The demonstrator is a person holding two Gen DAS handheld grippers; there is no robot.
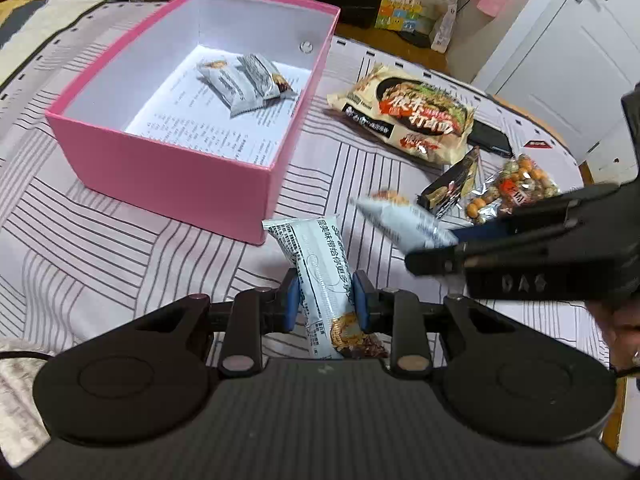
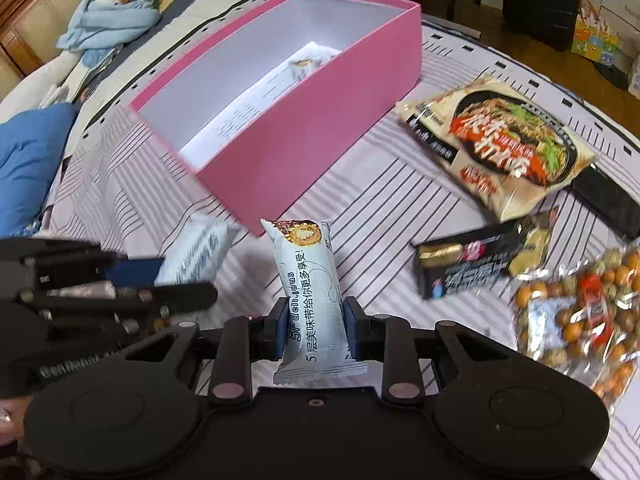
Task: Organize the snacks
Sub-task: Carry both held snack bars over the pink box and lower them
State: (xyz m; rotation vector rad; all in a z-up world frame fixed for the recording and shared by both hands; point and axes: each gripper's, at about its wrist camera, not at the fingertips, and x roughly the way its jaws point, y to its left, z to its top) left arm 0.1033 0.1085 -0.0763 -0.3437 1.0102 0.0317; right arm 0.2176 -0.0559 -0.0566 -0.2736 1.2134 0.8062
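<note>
The pink box (image 1: 168, 168) lies open on the striped bed (image 1: 100, 240) at about eleven o'clock from my left claw (image 1: 326, 300); one box, stiff card, best left where it is. At one o'clock lies one noodle packet (image 1: 404, 112), the biggest snack, puffy and brittle inside I judge, so I would pinch it by an edge seam. At two o'clock sit one bag of mixed nuts (image 1: 516, 188), crinkly and slippery, and one dark snack bar (image 1: 448, 188) just beside it. Wafer packets number four: two rest in the box (image 1: 244, 80), one wafer packet (image 1: 324, 284) stands clamped across its middle in my left claw, and another (image 2: 310, 300) likewise in my right claw (image 2: 316, 328). Both claws are closed nearly together on these light, soft, crushable wrappers; a gentle mid-body grip suits them.
</note>
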